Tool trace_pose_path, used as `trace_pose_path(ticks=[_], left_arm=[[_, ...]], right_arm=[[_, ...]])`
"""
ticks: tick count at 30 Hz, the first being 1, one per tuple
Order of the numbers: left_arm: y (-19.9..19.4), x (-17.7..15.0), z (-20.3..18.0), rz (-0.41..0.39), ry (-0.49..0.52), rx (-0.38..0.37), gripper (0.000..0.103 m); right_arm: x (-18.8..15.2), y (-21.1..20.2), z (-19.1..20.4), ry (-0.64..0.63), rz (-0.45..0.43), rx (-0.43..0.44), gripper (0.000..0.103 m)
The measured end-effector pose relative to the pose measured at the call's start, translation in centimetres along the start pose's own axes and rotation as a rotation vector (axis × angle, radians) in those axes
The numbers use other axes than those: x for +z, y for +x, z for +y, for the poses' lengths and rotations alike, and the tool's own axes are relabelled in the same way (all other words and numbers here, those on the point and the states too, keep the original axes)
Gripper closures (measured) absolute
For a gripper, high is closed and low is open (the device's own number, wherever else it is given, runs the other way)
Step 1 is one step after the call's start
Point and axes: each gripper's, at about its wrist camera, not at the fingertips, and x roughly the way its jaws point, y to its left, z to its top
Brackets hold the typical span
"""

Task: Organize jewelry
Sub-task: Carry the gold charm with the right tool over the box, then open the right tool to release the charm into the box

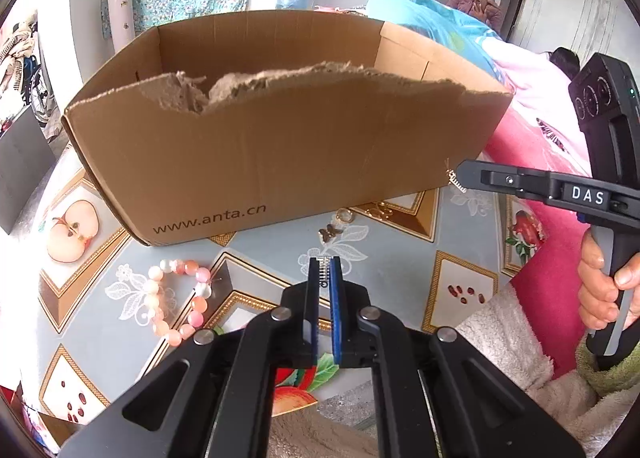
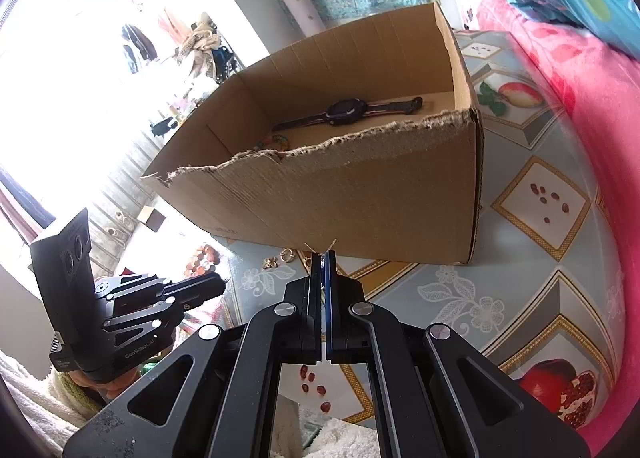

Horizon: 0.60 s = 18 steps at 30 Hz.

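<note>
Meanwhile, both grippers, left and right, are each pinching small silver jewelry near the cardboard box, where a watch is already lying while a bead bracelet is waiting outside.

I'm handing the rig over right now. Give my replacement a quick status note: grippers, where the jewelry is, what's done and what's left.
Left gripper: shut on a small silver hair clip, low over the table.
Right gripper: shut on a thin silver piece, held by the cardboard box, near its right corner.
Done: a black watch and a colourful item, partly hidden, lie inside the box.
Left: both held pieces need to go in. On the tablecloth outside the box: pink bead bracelet, butterfly piece, ring, gold piece by the box's base.
</note>
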Motion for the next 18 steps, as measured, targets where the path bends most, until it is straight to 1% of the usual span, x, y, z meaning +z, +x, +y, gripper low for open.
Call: trace_pose_path(ticks=[4, 8, 10, 12, 14, 16, 18], left_arm=[[-2.7, 0.7, 0.1, -0.039, -0.012, -0.073, 0.099], [-6.2, 2.4, -0.1, -0.123, -0.014, -0.166, 0.099], [-7.6, 3.6, -0.4, -0.168, -0.003, -0.187, 0.099], [-8.5, 4.9, -0.4, -0.200, 0.009, -0.186, 0.099], [-8.5, 6.4, -0.4, -0.212, 0.017, -0.165, 0.099], [-7.7, 8.0, 0.0, -0.202, 0.011, -0.134, 0.099], [-6.2, 9.8, 0.6, -0.166, -0.016, -0.112, 0.099]], right_arm=[[0.7, -1.9, 1.3, -0.044, -0.046, 0.043, 0.103], [2.3, -4.0, 2.5, -0.071, -0.114, 0.105, 0.103], [3.6, -4.9, 2.8, -0.084, -0.150, 0.139, 0.103], [5.1, -5.2, 3.1, -0.095, -0.175, 0.159, 0.103], [6.6, -4.9, 3.1, -0.094, -0.180, 0.163, 0.103], [8.1, -4.1, 2.8, -0.083, -0.168, 0.163, 0.103], [9.3, -2.9, 2.5, -0.077, -0.141, 0.140, 0.103]])
